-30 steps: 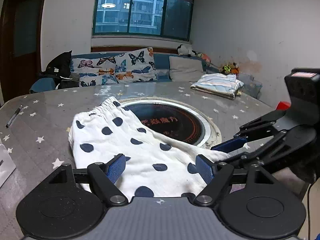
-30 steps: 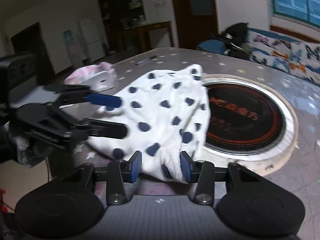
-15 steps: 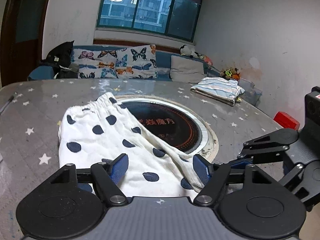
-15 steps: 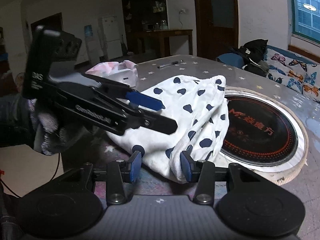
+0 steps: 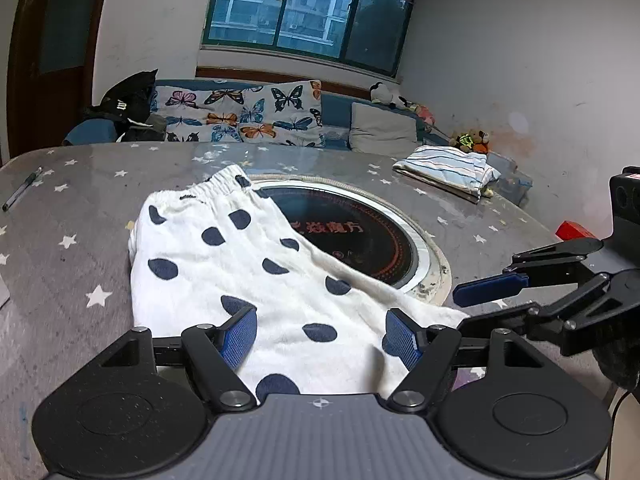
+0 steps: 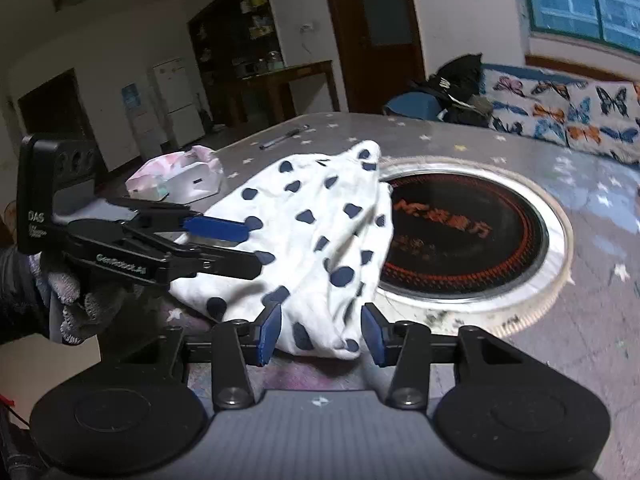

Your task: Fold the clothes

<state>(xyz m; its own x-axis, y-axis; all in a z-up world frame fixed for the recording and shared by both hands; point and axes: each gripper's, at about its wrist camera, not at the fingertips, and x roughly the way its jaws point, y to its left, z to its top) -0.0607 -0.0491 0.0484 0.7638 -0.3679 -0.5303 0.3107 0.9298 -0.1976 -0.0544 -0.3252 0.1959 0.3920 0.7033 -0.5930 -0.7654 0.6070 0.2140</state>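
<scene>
The white cotton shorts with dark blue dots [image 5: 240, 276] now lie more drawn together on the grey star-printed table cover [image 5: 60, 216]; their near edge has come closer to the left black two-finger gripper with blue pads [image 5: 322, 334], and the cloth reaches between its fingers. The right black gripper with blue pads [image 6: 320, 330] has shifted sideways: a second ago it was blurred, now it stands before a bunched fold of the shorts, and its jaws are closing around this fold.
</scene>
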